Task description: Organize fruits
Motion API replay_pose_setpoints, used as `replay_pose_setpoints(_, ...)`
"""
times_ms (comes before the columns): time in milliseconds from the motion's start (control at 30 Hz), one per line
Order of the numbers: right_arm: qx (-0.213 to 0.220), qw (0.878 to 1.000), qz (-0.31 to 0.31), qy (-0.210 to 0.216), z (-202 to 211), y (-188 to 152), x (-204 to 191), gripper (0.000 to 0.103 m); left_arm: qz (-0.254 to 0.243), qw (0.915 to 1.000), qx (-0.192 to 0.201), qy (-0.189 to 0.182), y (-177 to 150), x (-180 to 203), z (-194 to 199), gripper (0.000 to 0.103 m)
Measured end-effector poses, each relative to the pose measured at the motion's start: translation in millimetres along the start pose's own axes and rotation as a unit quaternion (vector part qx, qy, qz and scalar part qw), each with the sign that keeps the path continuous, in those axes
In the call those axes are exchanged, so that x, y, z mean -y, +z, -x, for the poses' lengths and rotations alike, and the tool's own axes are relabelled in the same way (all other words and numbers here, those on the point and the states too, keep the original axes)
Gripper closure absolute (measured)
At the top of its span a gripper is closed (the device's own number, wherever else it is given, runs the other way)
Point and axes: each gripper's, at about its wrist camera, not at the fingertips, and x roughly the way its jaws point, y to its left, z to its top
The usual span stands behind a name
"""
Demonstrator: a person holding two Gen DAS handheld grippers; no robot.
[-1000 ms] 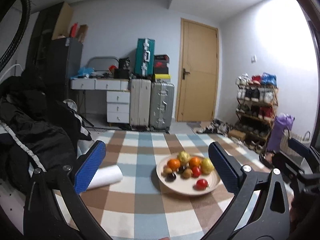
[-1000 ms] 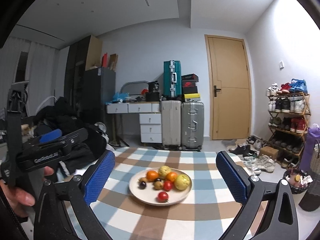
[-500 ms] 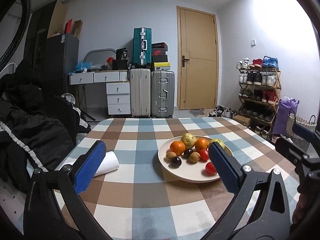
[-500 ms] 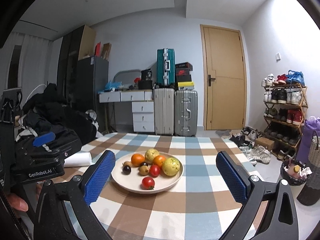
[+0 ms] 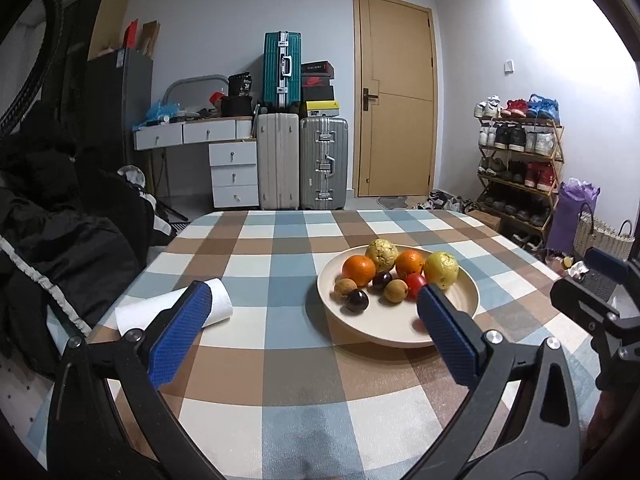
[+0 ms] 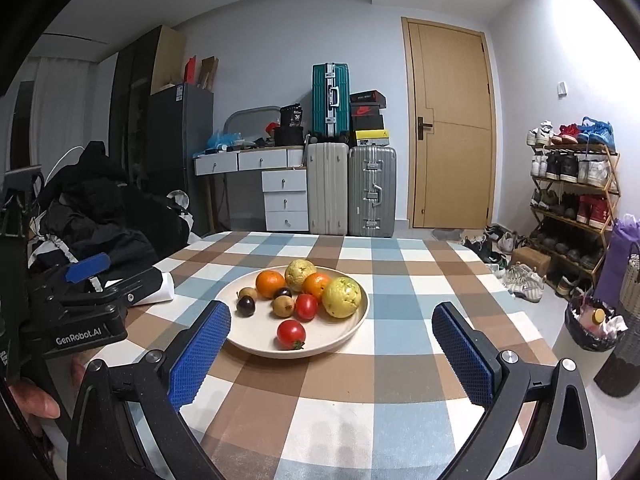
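A cream plate on the checked tablecloth holds several fruits: two oranges, two yellow-green guavas, red tomatoes, dark plums and small brown fruits. My left gripper is open and empty, above the table just short of the plate; its right finger covers the plate's near right side. My right gripper is open and empty, in front of the plate. Each gripper shows at the edge of the other's view.
A white paper roll lies on the table left of the plate. Dark clothes are piled at the left edge. Suitcases, a drawer unit, a door and a shoe rack stand behind the table. A bin is at the right.
Both grippers have come lower and closer to the plate, which now looks larger. Both stayed open and empty.
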Motion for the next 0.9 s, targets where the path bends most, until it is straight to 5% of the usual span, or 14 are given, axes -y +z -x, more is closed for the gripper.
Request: replay_pose_setpoints(900,-0.001,1.000,0.005,0.006,1.6,-0.7,-3.8,0.000,-0.002,0.9999,0.011,-0.007,-2.7,2.0,6.0,0.000)
